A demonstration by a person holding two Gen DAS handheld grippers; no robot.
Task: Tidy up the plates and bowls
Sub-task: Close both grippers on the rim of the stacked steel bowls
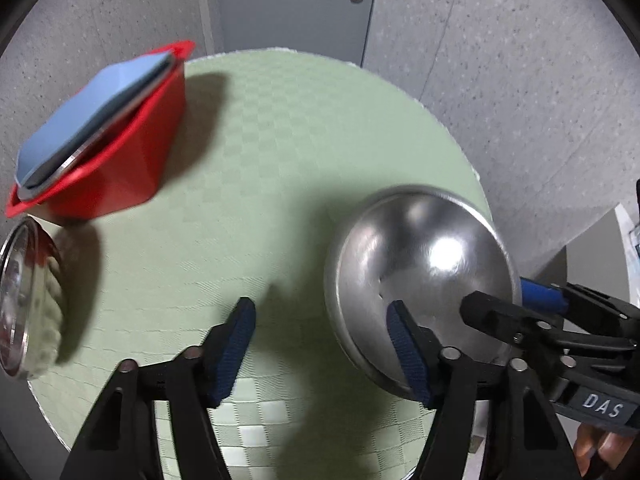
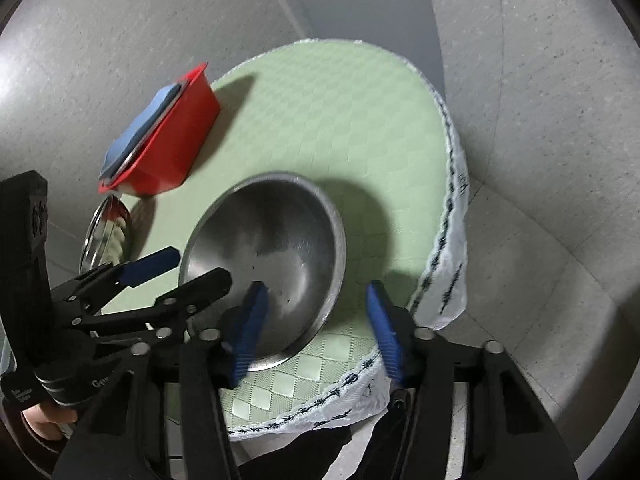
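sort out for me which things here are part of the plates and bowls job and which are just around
Part of the job:
- steel bowl on the green tablecloth, straddled by both grippers
- red bin holding a blue plate on edge
- shiny steel dish standing on edge beside the bin

Just around:
- grey door
- speckled floor

My left gripper (image 1: 320,354) is black plastic with angular, triangular-cut arms, round silver pivot bolts at the joints, and fingers (image 1: 236,354) faced with ribbed dark-blue pads. My right gripper (image 2: 316,332) is built the same, its pads a brighter blue. Seen from the left camera, its handle carries a band with white letters "DAS".
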